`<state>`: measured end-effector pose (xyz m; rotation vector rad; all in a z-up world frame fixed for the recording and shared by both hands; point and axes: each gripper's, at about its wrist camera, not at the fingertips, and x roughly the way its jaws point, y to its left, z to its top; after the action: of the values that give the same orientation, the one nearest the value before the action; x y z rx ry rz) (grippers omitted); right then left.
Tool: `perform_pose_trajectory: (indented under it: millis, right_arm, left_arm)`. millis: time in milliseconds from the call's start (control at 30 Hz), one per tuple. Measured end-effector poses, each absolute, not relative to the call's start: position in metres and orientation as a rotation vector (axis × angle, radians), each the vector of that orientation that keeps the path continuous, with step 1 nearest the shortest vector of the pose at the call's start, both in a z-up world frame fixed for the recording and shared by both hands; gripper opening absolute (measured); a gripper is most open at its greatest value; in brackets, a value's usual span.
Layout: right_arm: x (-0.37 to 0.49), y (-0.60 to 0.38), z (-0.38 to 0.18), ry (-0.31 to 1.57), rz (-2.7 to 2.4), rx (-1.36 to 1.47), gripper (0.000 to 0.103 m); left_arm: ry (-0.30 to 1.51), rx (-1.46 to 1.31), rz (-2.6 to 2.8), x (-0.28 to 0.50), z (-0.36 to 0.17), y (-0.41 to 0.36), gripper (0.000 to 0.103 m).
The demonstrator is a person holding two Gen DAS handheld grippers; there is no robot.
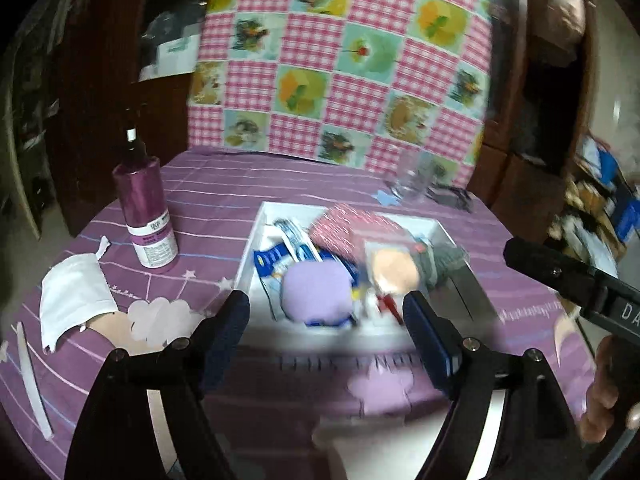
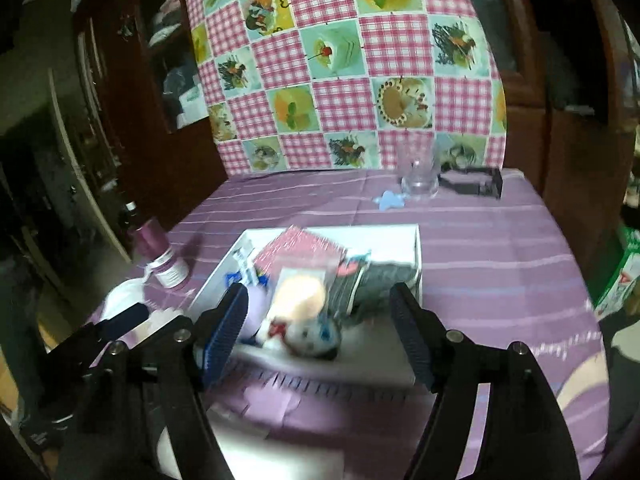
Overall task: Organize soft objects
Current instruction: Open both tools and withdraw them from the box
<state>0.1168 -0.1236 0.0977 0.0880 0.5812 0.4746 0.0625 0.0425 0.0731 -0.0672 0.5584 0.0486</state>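
1. Purple striped tablecloth (image 1: 224, 196) covers the table; a pink checked oilcloth with food pictures (image 2: 344, 64) hangs behind its far edge.
2. White tray (image 1: 256, 240) sits mid-table and holds the soft objects: lilac pad (image 1: 316, 288), peach puff in clear wrap (image 1: 394, 268), red patterned pouch (image 1: 344, 228), grey knit piece (image 1: 444, 260), blue-and-white packets (image 1: 276, 260). All blurred, details unclear.
3. My left gripper (image 1: 326, 320) is spread wide, nothing between the pads, hanging just near of the tray.
4. My right gripper (image 2: 320, 332) is spread wide too, empty, over the tray's near end; small white soft toy (image 2: 308, 336) lies in the tray between its fingers, not touched.
5. Purple spray bottle (image 1: 144, 212) stands upright left of the tray.
6. White face mask (image 1: 72, 296) lies near-left of the bottle.
7. Clear glass (image 2: 420, 180) stands at the far edge, black clip-like object (image 2: 476, 184) just right of it.
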Motion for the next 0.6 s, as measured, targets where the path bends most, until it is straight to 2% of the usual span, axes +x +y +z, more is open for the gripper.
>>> perform_pose_trajectory:
  millis: [167, 267, 333, 367, 600]
  right_arm:
    - [0.073, -0.123, 0.077, 0.547, 0.469, -0.032, 0.072]
    - [0.06, -0.124, 0.067, 0.569, 0.493, -0.033, 0.056]
    - [0.057, -0.127, 0.06, 0.571, 0.497, -0.023, 0.052]
    - [0.056, -0.129, 0.056, 0.568, 0.499, -0.022, 0.045]
    - [0.05, -0.131, 0.04, 0.545, 0.499, -0.001, 0.044]
  left_arm:
    - [0.565, -0.014, -0.016, 0.035, 0.064, 0.029, 0.08]
    - [0.571, -0.001, -0.007, 0.028, 0.058, 0.025, 0.08]
    - [0.565, -0.003, 0.022, 0.024, 0.053, 0.025, 0.08]
    - [0.568, -0.005, 0.025, 0.023, 0.051, 0.026, 0.079]
    - [0.604, -0.023, -0.02, 0.021, 0.035, 0.027, 0.079]
